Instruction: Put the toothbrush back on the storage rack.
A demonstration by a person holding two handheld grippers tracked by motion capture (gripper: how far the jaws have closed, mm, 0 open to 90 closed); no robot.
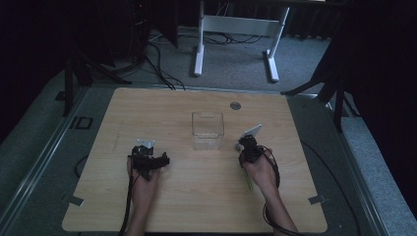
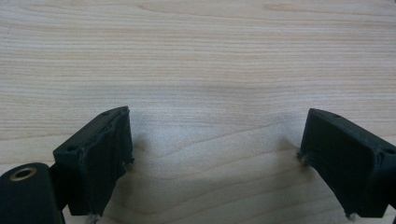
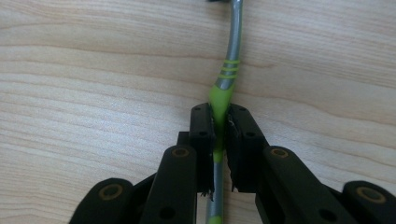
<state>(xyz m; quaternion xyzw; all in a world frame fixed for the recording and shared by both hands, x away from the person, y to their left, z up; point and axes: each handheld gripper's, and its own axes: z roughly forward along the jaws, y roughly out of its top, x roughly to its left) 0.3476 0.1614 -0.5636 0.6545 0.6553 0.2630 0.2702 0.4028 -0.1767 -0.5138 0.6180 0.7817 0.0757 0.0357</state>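
Right tool pinches a slim green-and-grey toothbrush handle.

A clear box stands on the wooden table.

Both grippers black: left gripper, right gripper. Brass-ringed screw holes on linkages. Black cables trail along bare forearms. Pad edges frayed.
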